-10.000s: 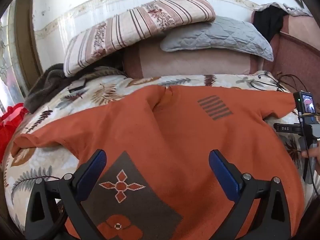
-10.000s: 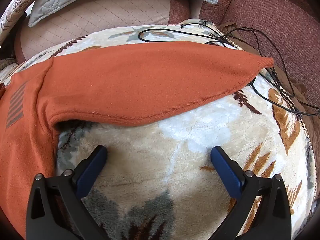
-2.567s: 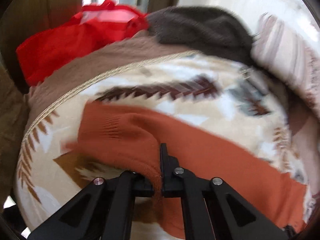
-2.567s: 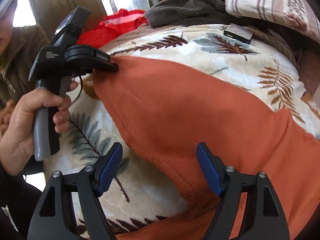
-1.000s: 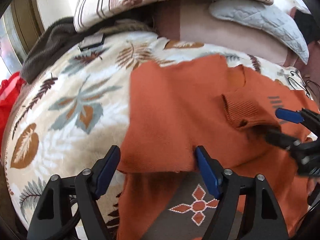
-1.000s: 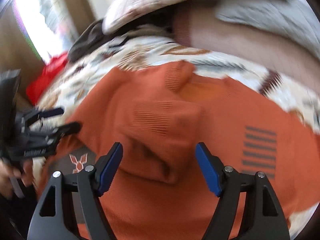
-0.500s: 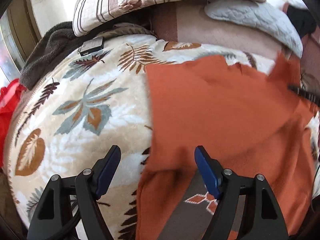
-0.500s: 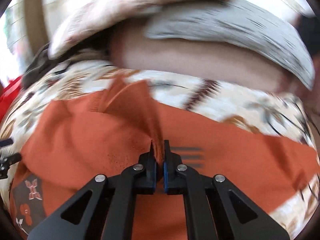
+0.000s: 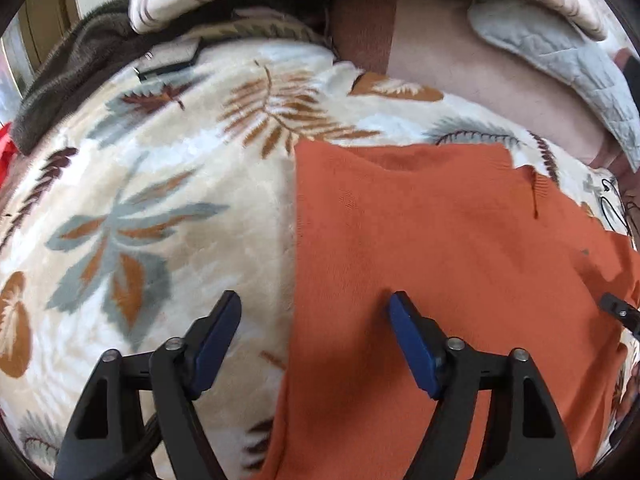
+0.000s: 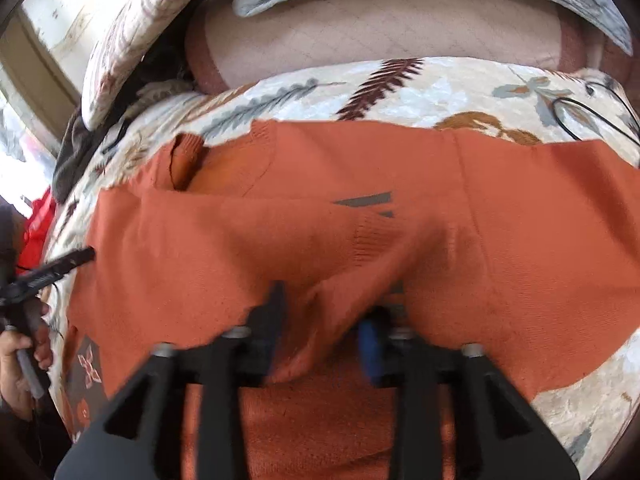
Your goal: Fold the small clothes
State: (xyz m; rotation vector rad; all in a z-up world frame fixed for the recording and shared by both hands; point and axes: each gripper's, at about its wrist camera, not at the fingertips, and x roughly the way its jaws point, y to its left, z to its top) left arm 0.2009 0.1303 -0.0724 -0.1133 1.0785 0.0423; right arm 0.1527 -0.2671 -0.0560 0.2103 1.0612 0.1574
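Right fingers (image 10: 320,320) just opening, sleeve (image 10: 328,304) slack between; left fingers (image 9: 314,336) just narrowing, apart over sweater (image 9: 440,240) edge. Your withdrawal may snag sleeve, undo fold.

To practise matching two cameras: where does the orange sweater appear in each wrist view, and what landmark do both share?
Left wrist: the orange sweater fills the right half, its straight folded edge running down the middle, beside the leaf blanket.
Right wrist: it spans the middle band from left to right, a fold bunched between the fingers.
Shared landmark: the grey quilted pillow, upper right in the left view, along the top in the right.
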